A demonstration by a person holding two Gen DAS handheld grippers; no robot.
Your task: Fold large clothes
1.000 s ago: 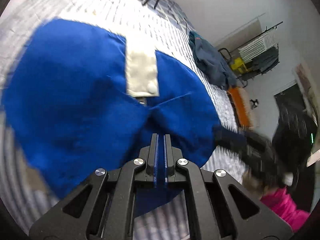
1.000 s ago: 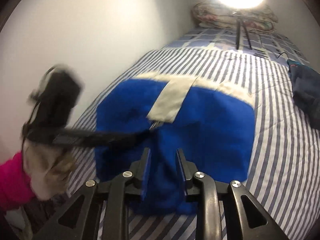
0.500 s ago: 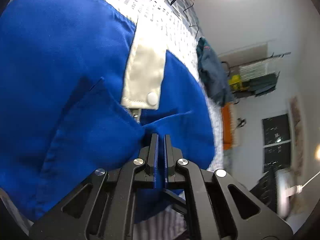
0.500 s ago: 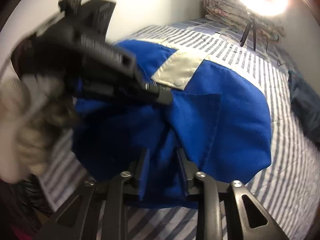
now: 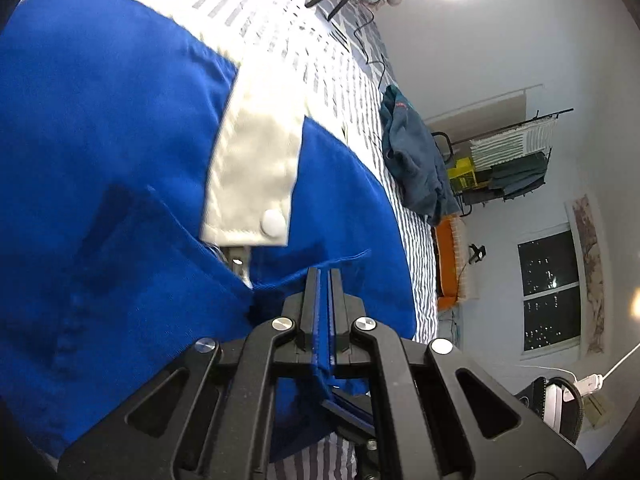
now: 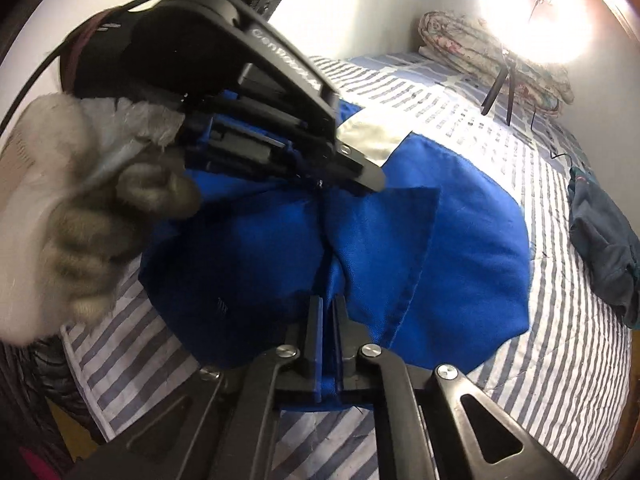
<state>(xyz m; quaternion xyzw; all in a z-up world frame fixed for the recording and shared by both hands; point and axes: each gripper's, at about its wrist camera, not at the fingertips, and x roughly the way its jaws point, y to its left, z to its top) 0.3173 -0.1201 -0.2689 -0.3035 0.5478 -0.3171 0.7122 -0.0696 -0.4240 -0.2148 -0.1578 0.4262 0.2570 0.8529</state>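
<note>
A blue garment [image 5: 100, 120] with a white placket [image 5: 256, 168] and a snap button [image 5: 272, 222] lies on the striped bed. My left gripper [image 5: 324, 276] is shut on a gathered fold of its blue cloth near the placket. In the right wrist view the same garment [image 6: 460, 260] is bunched towards the near edge. My right gripper [image 6: 328, 304] is shut on its lower blue edge. A gloved hand [image 6: 80, 220] holds the left gripper [image 6: 360, 172] above and left of the right one, with cloth pinched at its tips.
A dark teal garment [image 6: 600, 240] lies on the striped bedspread [image 6: 500, 152] to the right. A ring light on a tripod [image 6: 500, 80] and a rolled quilt [image 6: 480, 40] stand at the bed's far end. A laden drying rack [image 5: 508, 160] stands by the wall.
The right gripper's jaws have closed onto the blue cloth. The left gripper, still holding its fold, has come in close above the right one, bunching the garment.
</note>
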